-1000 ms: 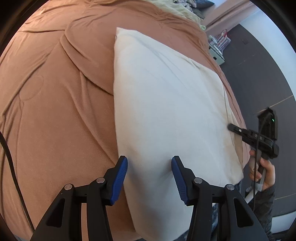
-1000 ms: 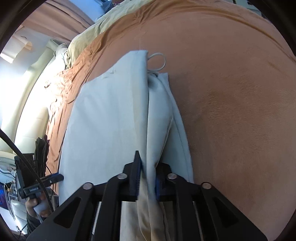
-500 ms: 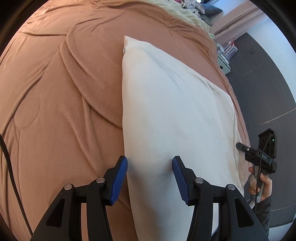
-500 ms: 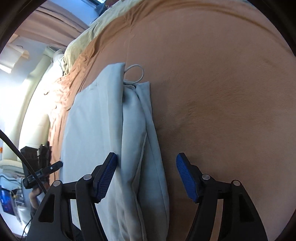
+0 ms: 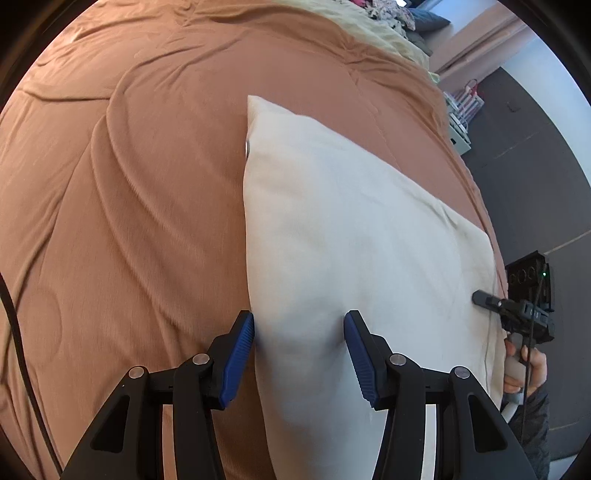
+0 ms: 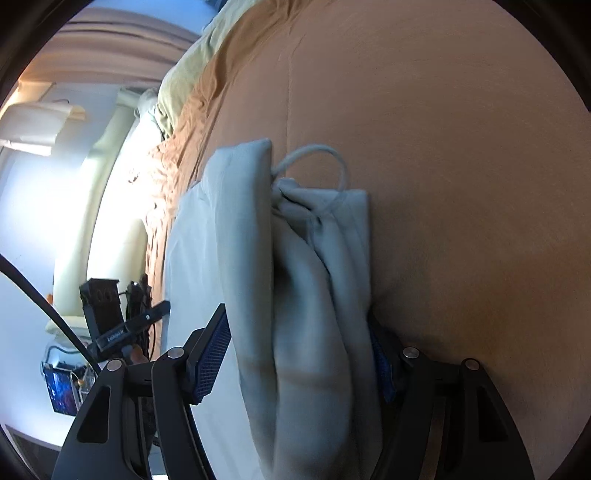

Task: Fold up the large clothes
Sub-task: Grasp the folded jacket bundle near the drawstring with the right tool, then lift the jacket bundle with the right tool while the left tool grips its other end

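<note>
A cream folded garment (image 5: 351, 236) lies flat on the brown bedspread (image 5: 129, 184). My left gripper (image 5: 299, 350) is open, its blue pads straddling the garment's near left edge, close to the cloth. In the right wrist view the same garment (image 6: 306, 295) shows pale grey, with bunched folds and a drawstring loop (image 6: 321, 155) at its far end. My right gripper (image 6: 299, 362) is open, its jaws on either side of the bunched edge; the right pad is partly hidden by cloth. The right gripper also shows in the left wrist view (image 5: 517, 310), at the garment's right side.
The bedspread has creases at the left. A yellow-green blanket (image 5: 373, 33) lies at the bed's far end. A dark floor (image 5: 535, 166) and a small rack (image 5: 461, 114) lie past the bed's right edge. Curtains (image 6: 122, 59) and a bright window are at the right wrist view's left.
My right gripper let go of the bunched edge, opened wide, and now sits lower around it. My left gripper stayed open and moved closer over the garment's left edge.
</note>
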Demonstrator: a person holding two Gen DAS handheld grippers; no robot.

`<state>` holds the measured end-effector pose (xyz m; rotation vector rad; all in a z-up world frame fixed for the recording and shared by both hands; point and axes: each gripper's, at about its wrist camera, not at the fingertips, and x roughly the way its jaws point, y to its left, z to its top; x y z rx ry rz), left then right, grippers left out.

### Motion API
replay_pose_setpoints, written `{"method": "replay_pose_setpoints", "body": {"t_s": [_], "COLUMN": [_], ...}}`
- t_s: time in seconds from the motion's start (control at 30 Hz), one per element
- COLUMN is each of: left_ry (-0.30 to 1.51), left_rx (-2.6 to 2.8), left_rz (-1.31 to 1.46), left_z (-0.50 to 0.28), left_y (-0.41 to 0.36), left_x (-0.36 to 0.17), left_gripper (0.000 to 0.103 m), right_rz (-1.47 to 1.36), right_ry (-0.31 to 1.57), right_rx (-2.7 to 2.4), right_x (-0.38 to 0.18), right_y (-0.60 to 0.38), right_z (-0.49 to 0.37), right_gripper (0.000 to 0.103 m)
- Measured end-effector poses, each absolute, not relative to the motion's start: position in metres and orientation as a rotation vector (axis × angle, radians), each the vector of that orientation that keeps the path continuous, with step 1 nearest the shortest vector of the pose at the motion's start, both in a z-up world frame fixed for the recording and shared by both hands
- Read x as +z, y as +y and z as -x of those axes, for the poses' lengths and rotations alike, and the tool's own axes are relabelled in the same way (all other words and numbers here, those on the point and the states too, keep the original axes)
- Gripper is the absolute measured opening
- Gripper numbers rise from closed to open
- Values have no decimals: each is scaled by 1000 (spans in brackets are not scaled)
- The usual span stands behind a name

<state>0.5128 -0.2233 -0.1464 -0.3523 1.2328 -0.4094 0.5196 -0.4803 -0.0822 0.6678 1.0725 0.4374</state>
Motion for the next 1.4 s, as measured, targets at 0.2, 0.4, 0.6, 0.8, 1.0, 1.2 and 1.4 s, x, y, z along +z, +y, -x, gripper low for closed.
{"method": "replay_pose_setpoints", "body": {"t_s": [0.2,0.4,0.6,0.8,1.0,1.2,1.4], "left_ry": [1221,1135,1034,967,906,825,734], "left_rx": [-388,-389,-417,-443,-472,-484,-483], "left_rz": [354,294,278,286,287,294,299], "left_z": [-516,-495,-468,-441,-408,-377,-345], "left_y": [-227,-230,-231,-227,-222,-210,-187], "left_x": [-145,-112,-59,-21,13,48,84], "left_gripper": [23,9,8,8,7,7,7], "right_rz": [-547,-480,-450,-414,-389,-361,-326], "right_ry": [1063,973,862,778,708,641,570], "right_rx": [391,368,389,401,408,427,455], "right_x": [-61,-27,10,37,52,61,82], "right_y": [-459,-423,-401,-376,-358,-362,-358], "right_z": [-521,-492,-442,-391,-337,-281,-221], "right_gripper": [15,9,8,8,8,8,8]}}
